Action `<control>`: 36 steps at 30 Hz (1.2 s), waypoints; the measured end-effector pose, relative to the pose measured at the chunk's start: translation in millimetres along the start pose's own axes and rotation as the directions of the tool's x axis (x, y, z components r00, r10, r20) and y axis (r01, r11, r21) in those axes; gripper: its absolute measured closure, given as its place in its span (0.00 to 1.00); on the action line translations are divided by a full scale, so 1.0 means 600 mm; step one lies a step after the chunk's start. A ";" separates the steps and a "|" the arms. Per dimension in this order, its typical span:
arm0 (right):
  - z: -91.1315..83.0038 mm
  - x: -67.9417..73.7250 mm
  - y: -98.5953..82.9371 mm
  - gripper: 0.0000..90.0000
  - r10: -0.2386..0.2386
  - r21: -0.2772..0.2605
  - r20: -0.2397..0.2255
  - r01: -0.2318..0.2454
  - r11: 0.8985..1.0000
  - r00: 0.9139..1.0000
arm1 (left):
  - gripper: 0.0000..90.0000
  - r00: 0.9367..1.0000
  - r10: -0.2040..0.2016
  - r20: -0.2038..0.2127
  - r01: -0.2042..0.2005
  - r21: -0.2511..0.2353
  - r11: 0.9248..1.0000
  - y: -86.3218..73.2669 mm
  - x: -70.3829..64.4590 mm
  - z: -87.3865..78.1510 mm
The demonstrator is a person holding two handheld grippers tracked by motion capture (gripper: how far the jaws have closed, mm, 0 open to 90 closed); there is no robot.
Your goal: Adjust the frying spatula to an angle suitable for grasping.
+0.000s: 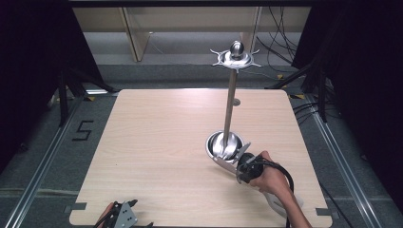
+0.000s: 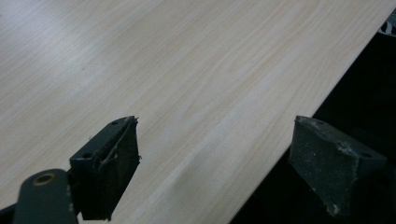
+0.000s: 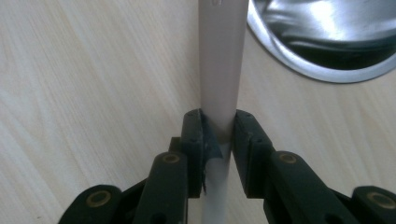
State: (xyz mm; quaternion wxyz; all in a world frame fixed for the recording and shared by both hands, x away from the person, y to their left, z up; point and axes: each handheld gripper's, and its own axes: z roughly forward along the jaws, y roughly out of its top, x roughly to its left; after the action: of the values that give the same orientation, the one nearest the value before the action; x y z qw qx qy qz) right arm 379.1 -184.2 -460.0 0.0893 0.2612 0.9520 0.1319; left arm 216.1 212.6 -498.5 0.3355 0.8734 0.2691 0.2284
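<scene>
One numeral, one rod in the tongs

"5" [image 1: 83, 130] is marked on the floor left of the counter [image 1: 157, 142]. Right tongs [image 3: 219, 135] clamp a pale rod [image 3: 221, 60] beside a steel bowl [image 3: 322, 37]. Left tongs [image 2: 215, 163] gape apart over the counter's near edge, empty.

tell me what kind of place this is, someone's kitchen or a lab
Most likely a lab or recording studio, not a kitchen: a bare wooden table stands between black curtains, with loose cables on the floor and metal rails beside it.
</scene>
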 end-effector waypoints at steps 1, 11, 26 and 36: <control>-0.003 0.000 -0.002 0.84 -0.003 -0.010 0.001 0.003 1.000 1.000 | 0.17 1.000 -0.025 -0.007 0.025 -0.013 1.000 0.000 -0.003 0.002; -0.050 -0.013 -0.030 0.84 0.058 -0.155 0.023 -0.053 0.986 0.998 | 0.17 1.000 -0.003 0.003 0.003 0.002 1.000 0.000 -0.001 -0.001; -0.117 -0.042 -0.067 0.84 0.117 -0.375 0.030 -0.098 0.922 0.993 | 0.17 1.000 -0.004 -0.004 0.004 0.007 1.000 0.001 -0.003 -0.003; -0.145 -0.051 -0.080 0.84 0.115 -0.448 0.015 -0.096 0.889 0.993 | 0.17 1.000 -0.009 0.001 0.009 0.008 1.000 0.001 -0.003 -0.002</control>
State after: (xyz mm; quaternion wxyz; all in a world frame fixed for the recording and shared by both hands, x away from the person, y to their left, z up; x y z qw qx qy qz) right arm 361.4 -257.9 -388.4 0.1594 0.2878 0.8787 0.3461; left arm 214.2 211.5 -497.8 0.3330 0.8737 0.2740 0.2253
